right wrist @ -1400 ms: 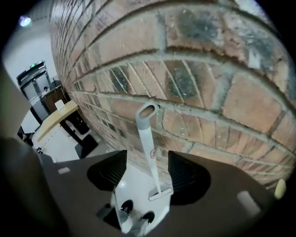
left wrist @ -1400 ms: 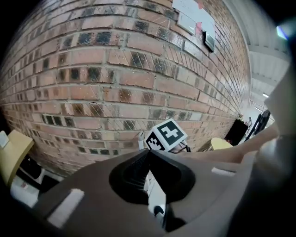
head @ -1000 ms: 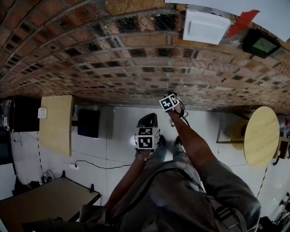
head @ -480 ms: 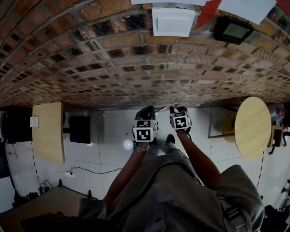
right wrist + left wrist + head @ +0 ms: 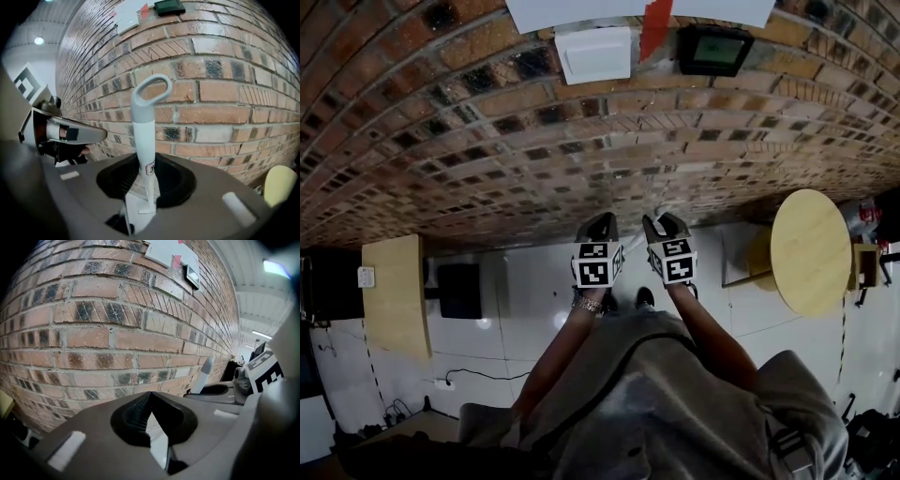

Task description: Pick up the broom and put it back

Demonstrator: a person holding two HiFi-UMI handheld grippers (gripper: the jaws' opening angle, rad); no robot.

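The broom shows only as its pale grey handle (image 5: pixel 143 126), which ends in a loop at the top and stands upright in front of the brick wall. My right gripper (image 5: pixel 144 165) is shut on this handle just below the loop. In the left gripper view the handle's tip (image 5: pixel 203 375) rises to the right, beside the right gripper. My left gripper (image 5: pixel 149 397) has its jaws together at the tips with nothing between them. In the head view the left gripper (image 5: pixel 598 231) and right gripper (image 5: pixel 665 228) are side by side, close to the wall. The broom's head is hidden.
The brick wall (image 5: pixel 487 159) fills the view ahead, carrying a white box (image 5: pixel 593 54) and a dark panel (image 5: pixel 712 49). A round wooden table (image 5: pixel 809 251) stands to the right, a rectangular wooden table (image 5: pixel 394 295) and a black box (image 5: pixel 459 291) to the left. A cable (image 5: pixel 478 375) lies on the white floor.
Both grippers have risen toward the wall. The right one, holding the handle, has come level beside the left. The head view has tilted up, showing more of the wall.
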